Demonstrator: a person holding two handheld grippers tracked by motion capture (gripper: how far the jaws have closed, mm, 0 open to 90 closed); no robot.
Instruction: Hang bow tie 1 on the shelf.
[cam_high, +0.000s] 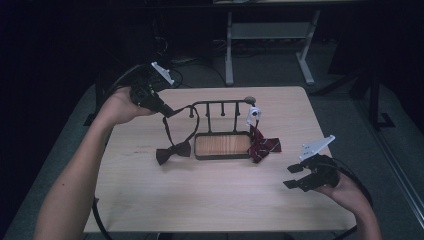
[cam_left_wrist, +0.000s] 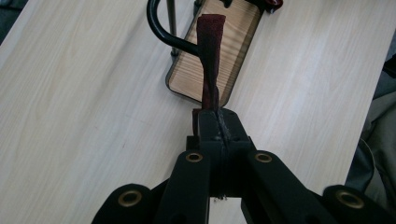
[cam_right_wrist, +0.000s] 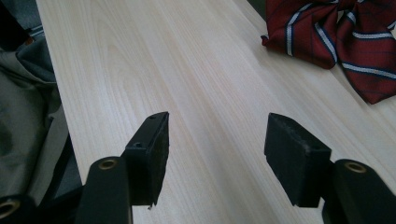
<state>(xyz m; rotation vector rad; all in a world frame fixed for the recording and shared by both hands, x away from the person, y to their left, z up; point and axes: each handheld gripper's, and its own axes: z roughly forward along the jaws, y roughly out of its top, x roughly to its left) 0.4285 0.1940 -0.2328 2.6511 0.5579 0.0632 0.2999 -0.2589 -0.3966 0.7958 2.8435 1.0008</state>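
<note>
A black metal rack (cam_high: 222, 104) with a wooden base (cam_high: 222, 145) stands mid-table. A dark maroon bow tie (cam_high: 173, 151) lies left of the base, and its strap (cam_left_wrist: 210, 51) loops up over the rack's left end. My left gripper (cam_high: 167, 111) is shut on that strap, which runs taut from the pinched jaws (cam_left_wrist: 217, 122) toward the rack's bar (cam_left_wrist: 161, 30). A red striped bow tie (cam_high: 264, 145) hangs from the rack's right end and rests on the table (cam_right_wrist: 336, 37). My right gripper (cam_high: 293, 176) hovers open near the table's right front, with nothing between its jaws (cam_right_wrist: 215, 149).
The light wooden table (cam_high: 210, 200) has bare surface in front of the rack. A white desk frame (cam_high: 270, 45) stands on the floor behind. Grey cloth (cam_right_wrist: 28, 112) lies beyond the table edge near my right gripper.
</note>
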